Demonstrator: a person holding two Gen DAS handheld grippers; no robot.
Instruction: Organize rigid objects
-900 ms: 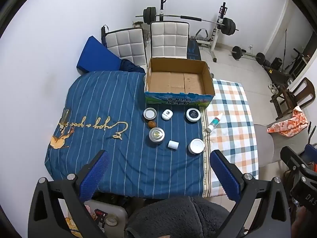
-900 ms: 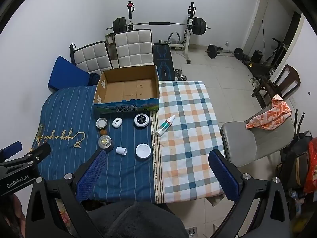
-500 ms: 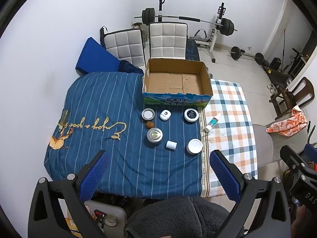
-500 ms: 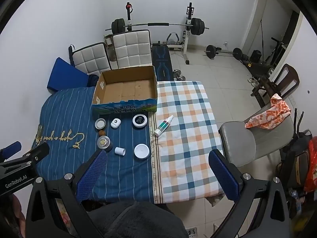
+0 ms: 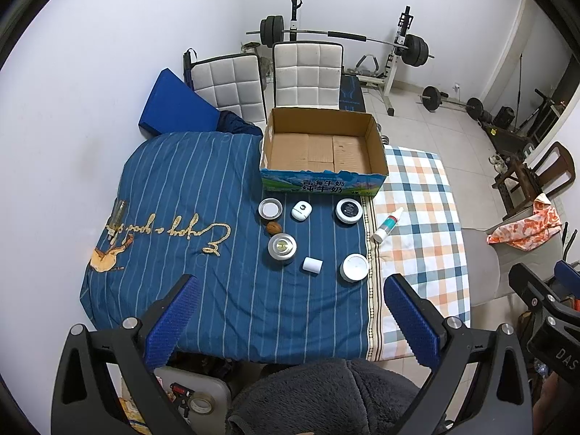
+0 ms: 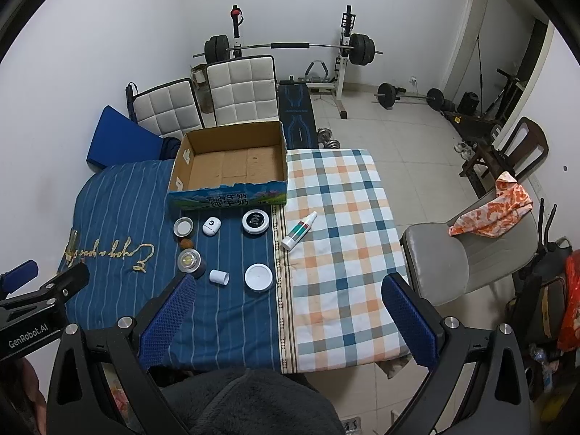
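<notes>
An empty cardboard box (image 5: 322, 152) (image 6: 232, 166) stands at the far side of the cloth-covered table (image 5: 203, 290). In front of it lie several small objects: a round tin (image 5: 270, 208), a white case (image 5: 301, 211), a dark-lidded jar (image 5: 348, 210), a walnut (image 5: 273, 227), a metal tin (image 5: 282, 247), a white cylinder (image 5: 312, 265), a white lid (image 5: 354, 266) and a spray bottle (image 5: 387, 224) (image 6: 298, 231). My left gripper (image 5: 290, 320) and right gripper (image 6: 288, 320) hang open, high above the near table edge, holding nothing.
A glass bottle (image 5: 117, 215) lies at the left on the blue striped cloth. Two white chairs (image 5: 306, 74) and a barbell rack (image 6: 290, 47) stand behind the table. A grey chair (image 6: 467, 253) with an orange cloth stands to the right. A dark fleece garment (image 5: 326, 395) fills the bottom.
The table and its objects have slid slightly up and left in both views; both grippers stay wide open and empty.
</notes>
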